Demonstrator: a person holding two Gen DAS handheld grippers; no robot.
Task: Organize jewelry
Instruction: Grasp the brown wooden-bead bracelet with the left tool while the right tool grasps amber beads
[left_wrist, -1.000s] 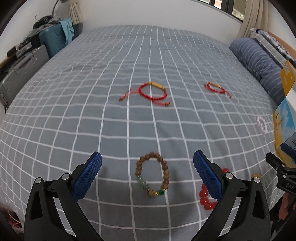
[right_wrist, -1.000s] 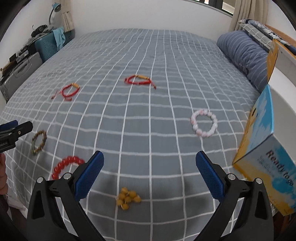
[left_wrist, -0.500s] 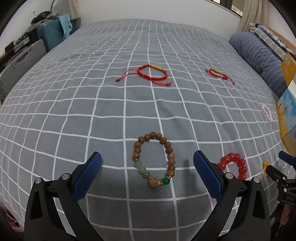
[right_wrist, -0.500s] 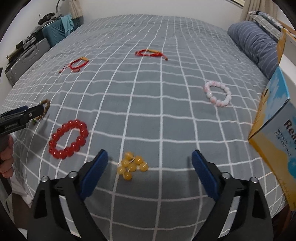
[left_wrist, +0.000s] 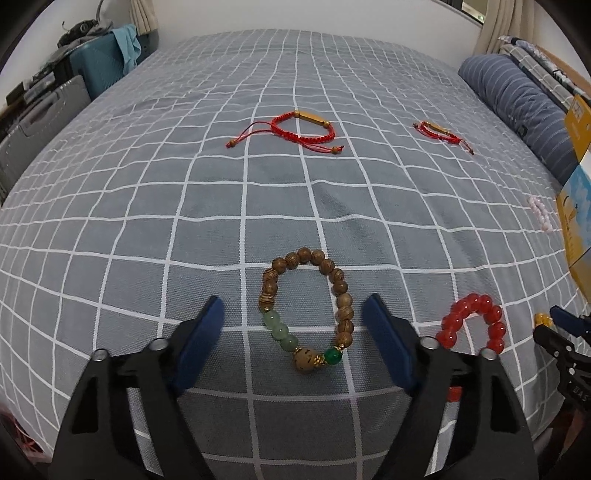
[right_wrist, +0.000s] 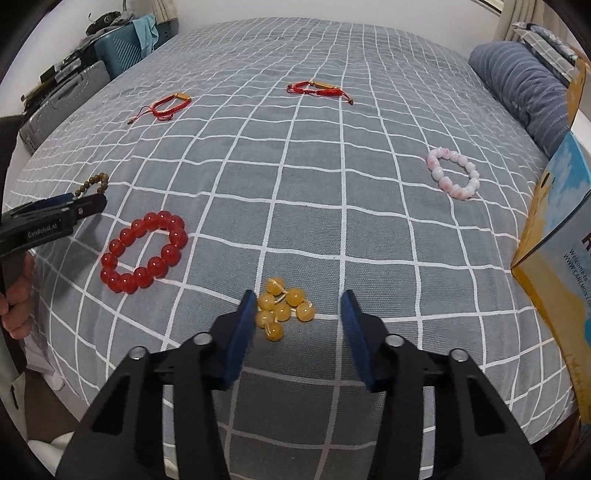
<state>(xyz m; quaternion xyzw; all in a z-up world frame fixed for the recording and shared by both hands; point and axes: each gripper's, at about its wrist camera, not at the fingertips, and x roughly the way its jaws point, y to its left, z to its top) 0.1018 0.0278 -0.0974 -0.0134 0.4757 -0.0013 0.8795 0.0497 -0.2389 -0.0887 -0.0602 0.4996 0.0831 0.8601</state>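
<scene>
So far nothing is gathered: your left gripper (left_wrist: 293, 325) and right gripper (right_wrist: 299, 314), jaws just narrowing yet gripping nothing, straddle the near wooden bracelet (left_wrist: 308, 308) and amber beads (right_wrist: 282, 312), others scattered on the bedspread (right_wrist: 295, 184).

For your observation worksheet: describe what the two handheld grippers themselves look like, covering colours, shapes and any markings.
Both the left gripper and the right gripper have black plastic arms with triangular cut-outs, silver pivot bolts and flat blue-padded jaws. Seen from the right wrist, the left one's side bears small white lettering. No cables or sleeves show.
</scene>
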